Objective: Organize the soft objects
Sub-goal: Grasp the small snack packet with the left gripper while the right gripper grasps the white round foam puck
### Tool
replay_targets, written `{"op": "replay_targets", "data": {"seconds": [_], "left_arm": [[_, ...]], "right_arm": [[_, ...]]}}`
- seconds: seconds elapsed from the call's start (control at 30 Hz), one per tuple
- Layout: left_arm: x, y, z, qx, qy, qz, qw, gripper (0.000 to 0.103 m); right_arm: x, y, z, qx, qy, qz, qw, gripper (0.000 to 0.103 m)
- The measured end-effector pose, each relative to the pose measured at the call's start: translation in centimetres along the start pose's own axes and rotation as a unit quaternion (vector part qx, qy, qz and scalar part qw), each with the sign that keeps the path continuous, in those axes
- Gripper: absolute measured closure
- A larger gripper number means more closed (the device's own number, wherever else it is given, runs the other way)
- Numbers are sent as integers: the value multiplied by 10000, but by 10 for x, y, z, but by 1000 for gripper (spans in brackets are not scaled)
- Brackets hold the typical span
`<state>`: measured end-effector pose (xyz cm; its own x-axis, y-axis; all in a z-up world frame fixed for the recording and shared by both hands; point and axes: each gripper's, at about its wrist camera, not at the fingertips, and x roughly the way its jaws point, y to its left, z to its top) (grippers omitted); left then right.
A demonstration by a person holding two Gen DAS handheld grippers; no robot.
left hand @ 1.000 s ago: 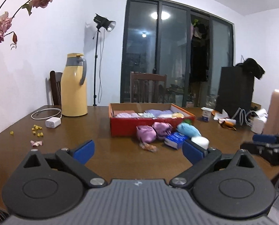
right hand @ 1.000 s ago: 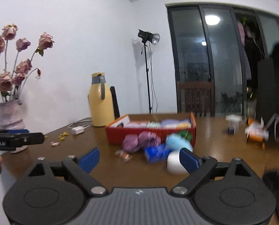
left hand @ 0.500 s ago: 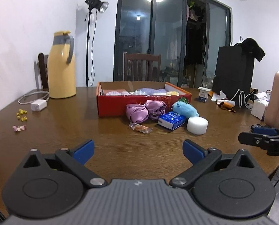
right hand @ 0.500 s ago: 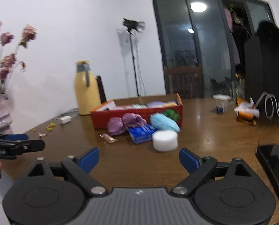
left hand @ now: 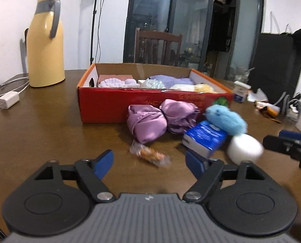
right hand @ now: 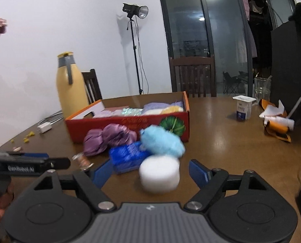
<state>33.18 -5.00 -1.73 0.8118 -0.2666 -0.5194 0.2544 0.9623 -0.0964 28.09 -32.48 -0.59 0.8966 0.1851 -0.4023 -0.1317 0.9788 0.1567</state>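
Both hand-held grippers, left (left hand: 149, 162) and right (right hand: 150, 172), have neared the sponge (right hand: 159, 174) and candy (left hand: 150, 155), jaws closing yet wide, empty.

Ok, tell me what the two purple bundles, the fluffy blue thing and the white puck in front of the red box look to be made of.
Purple bundles: likely satin or silky fabric; glossy highlights on crumpled folds.
Fluffy blue thing: seemingly plush or fuzzy fibre; matte, with a soft hazy outline.
White puck: possibly foam or sponge; matte, rounded edges, no shine, though blurred.
Red box: cardboard; brown inside, printed red outside.
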Motion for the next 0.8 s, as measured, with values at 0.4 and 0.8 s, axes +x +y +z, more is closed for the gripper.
{"op": "replay_targets", "data": {"seconds": [0.4,0.8], "left_arm": [[41,2,3,-298,382,-438,9979,63],[-17,-14,-25,-141,330,-657,9972,88]], "right_arm": [[61,-4,-3,59,780,168,9968,22],[-1,24,-30,-91,822,459,9955,47]]}}
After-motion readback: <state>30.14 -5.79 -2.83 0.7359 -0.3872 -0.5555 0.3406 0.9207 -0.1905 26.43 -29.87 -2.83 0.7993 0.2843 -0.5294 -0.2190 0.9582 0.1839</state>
